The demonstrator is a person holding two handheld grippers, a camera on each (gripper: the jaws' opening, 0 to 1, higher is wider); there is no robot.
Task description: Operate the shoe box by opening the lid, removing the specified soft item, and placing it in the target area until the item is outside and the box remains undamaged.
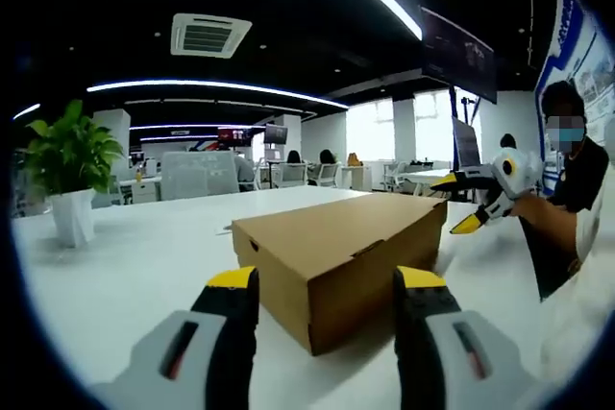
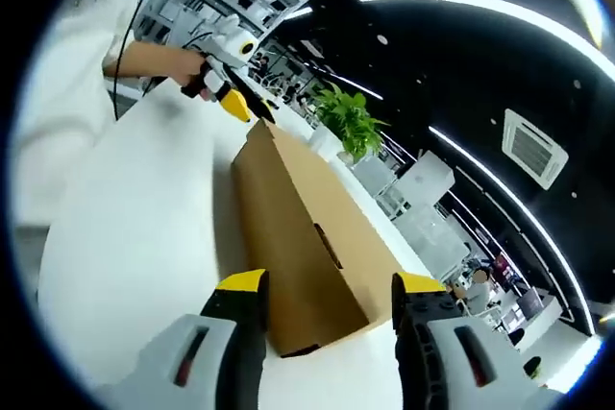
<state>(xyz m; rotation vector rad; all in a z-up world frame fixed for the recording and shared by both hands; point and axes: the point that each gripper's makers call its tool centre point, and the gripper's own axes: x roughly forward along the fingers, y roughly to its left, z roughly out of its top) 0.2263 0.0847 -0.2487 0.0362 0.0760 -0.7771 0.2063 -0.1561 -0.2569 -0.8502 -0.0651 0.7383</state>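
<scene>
A closed brown cardboard shoe box lies on the white table, lid down. My left gripper stands open just short of the box's near corner, a yellow-tipped jaw to either side. My right gripper hovers open by the box's far right end, held by a person's hand. In the right gripper view the box runs away lengthwise, and my right gripper is open before its near end. The left gripper sits at the far end. The soft item is hidden inside.
A potted green plant in a white pot stands on the table to the left of the box, also seen as the plant past the box. A person in white stands close at the table edge. Office chairs and desks lie behind.
</scene>
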